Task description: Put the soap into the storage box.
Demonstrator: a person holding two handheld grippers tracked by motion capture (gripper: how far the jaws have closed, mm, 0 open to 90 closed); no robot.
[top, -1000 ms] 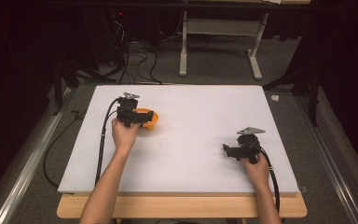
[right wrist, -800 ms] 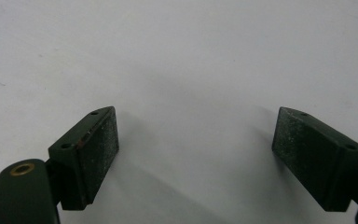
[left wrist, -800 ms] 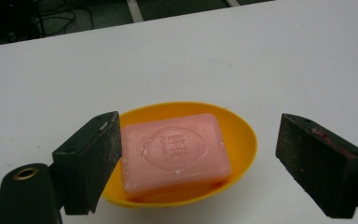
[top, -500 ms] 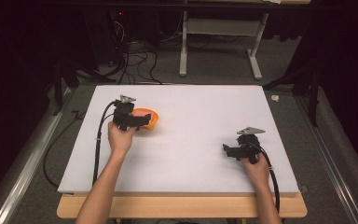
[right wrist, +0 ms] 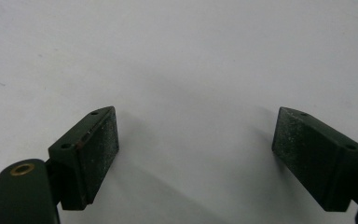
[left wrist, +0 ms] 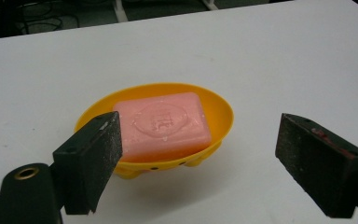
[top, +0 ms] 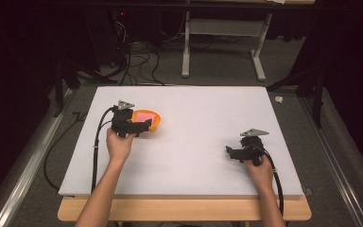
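On the white table (top: 194, 142), my left gripper (left wrist: 200, 163) is wide apart just before the oval orange plastic dish (left wrist: 221, 112) holding a pink soap bar (left wrist: 165, 123). My right gripper (right wrist: 196, 158) is also apart, far off.

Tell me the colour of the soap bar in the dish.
Pink; the soap bar shows best in the left gripper view.

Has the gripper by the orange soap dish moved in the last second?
Yes. The left gripper slid back toward the table's left edge, uncovering more of the orange dish.
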